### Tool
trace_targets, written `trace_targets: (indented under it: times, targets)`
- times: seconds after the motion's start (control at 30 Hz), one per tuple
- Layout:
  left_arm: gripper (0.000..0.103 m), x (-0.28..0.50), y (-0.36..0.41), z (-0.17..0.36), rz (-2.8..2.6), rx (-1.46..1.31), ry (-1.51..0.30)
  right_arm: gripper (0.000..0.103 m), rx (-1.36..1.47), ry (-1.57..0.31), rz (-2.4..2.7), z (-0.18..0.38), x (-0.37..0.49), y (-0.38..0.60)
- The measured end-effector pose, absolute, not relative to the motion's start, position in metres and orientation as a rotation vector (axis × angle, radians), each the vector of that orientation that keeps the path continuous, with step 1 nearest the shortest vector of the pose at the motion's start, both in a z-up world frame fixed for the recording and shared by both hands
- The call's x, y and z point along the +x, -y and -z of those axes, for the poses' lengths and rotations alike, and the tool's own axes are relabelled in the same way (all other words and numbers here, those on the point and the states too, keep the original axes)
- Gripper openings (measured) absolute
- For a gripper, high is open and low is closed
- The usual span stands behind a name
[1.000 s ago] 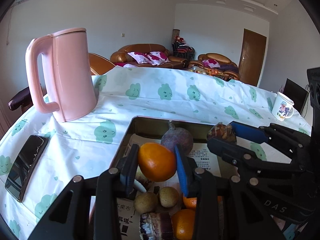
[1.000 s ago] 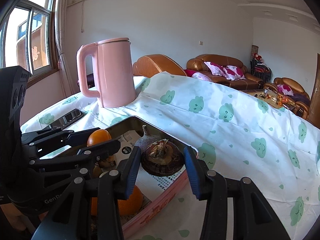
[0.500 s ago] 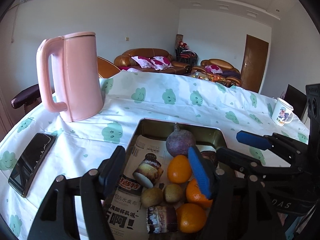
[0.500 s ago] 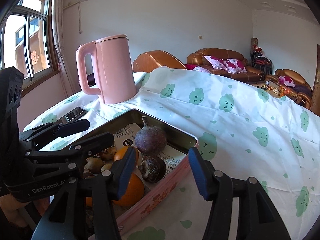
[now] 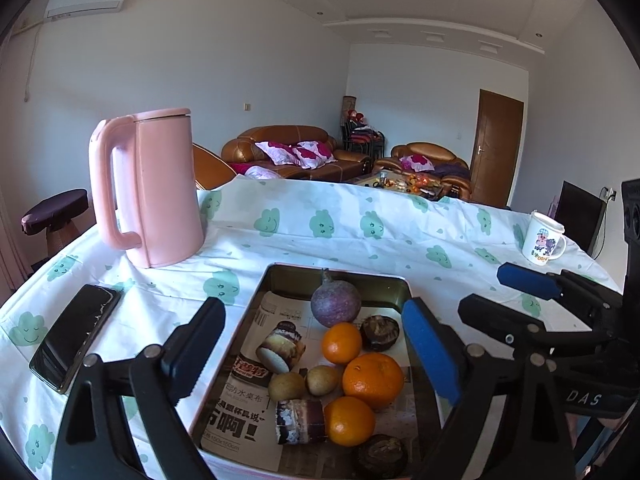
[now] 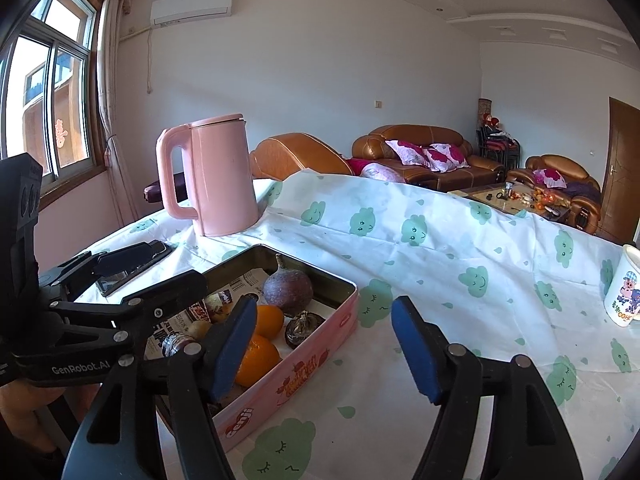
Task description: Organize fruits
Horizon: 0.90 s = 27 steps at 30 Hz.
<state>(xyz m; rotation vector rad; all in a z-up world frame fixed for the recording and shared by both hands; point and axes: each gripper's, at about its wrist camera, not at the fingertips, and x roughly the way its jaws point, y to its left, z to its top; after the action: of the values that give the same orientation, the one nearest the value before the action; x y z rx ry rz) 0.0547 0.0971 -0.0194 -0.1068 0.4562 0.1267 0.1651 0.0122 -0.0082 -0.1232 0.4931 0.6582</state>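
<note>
A pink tin tray (image 5: 406, 286) (image 6: 304, 364) lined with newspaper holds the fruit: a purple round fruit (image 5: 335, 305) (image 6: 288, 290), three oranges (image 5: 373, 374), two kiwis (image 5: 286, 386), dark mangosteens (image 5: 380, 332) (image 6: 303, 330) and cut sugarcane pieces (image 5: 280, 347). My left gripper (image 5: 316, 348) is open and empty, raised above the tray. My right gripper (image 6: 324, 344) is open and empty, over the tray's right rim and the cloth; it also shows in the left wrist view (image 5: 528, 284).
A pink kettle (image 5: 150, 188) (image 6: 216, 176) stands at the back left of the table. A black phone (image 5: 76, 336) lies left of the tray. A white cartoon mug (image 5: 543, 238) (image 6: 624, 292) stands at the far right. The cloud-print cloth (image 6: 440, 248) covers the table.
My left gripper opened and let the orange drop into the tray. My right gripper released the mangosteen into the tray. Both rose and drew back, open.
</note>
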Motion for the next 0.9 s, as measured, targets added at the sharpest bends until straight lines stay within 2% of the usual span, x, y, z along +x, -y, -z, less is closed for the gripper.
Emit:
trace_targets:
  times: [0.17,0.9]
  targets:
    - [0.097,0.054,-0.097,0.019,-0.131,-0.107,-0.452,0.072,-0.119,-0.487,-0.655,0.007,0.163,-0.007]
    - [0.097,0.056,-0.095,0.021,-0.139,-0.098,-0.454,0.073,-0.083,-0.478,-0.628,0.007,0.161,0.01]
